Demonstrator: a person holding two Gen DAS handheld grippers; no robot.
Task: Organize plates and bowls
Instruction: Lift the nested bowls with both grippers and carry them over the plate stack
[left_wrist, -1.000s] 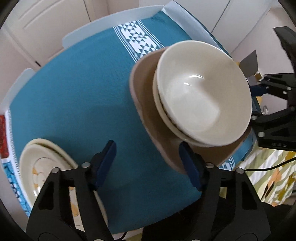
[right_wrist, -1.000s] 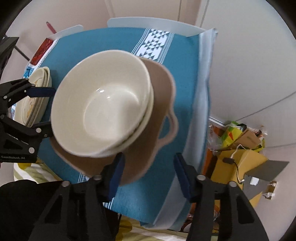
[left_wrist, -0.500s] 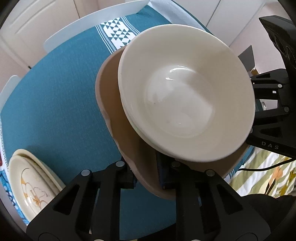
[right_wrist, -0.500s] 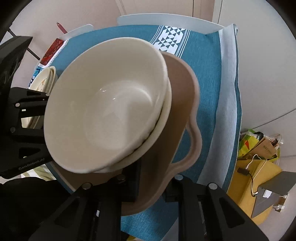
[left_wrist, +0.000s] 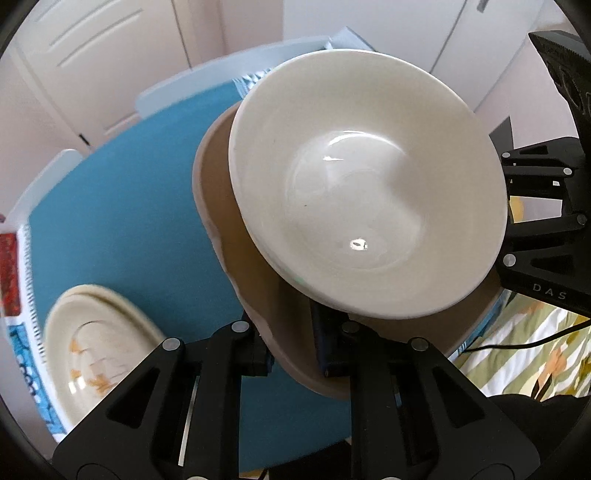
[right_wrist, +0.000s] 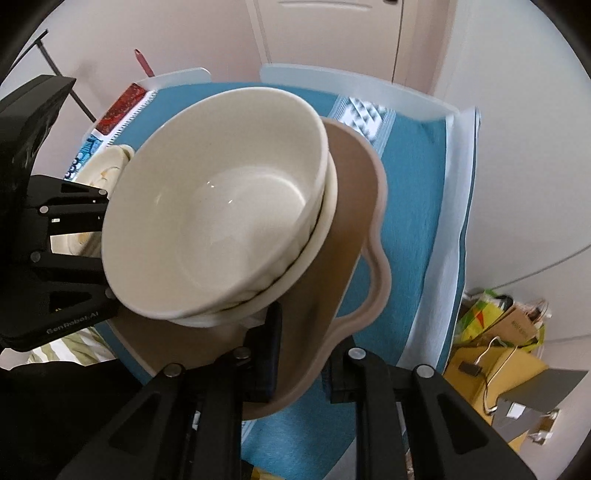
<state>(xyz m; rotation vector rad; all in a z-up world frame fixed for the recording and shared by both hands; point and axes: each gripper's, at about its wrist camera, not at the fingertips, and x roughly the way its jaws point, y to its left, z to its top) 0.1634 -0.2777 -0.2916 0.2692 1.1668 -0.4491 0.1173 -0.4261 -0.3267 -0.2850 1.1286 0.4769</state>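
Left wrist view shows the teal tablecloth (left_wrist: 122, 229) with the flat beige wavy-edged tray (left_wrist: 255, 280) raised above it, and on this tray the stacked cream ceramic bowls (left_wrist: 365, 192). Left of the tray, the cream plates with orange flower print (left_wrist: 96, 354) lie on the cloth. The left gripper (left_wrist: 291, 350) is clamped on the tray's near edge. Right wrist view alone shows two bowl rims (right_wrist: 325, 206) and the right gripper (right_wrist: 303, 354) pinching the tray's opposite edge (right_wrist: 373, 280).

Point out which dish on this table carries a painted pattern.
The shallow plate lying alone on the teal cloth carries an orange painted motif. The stacked cream bowls and the brown tray beneath them are plain.
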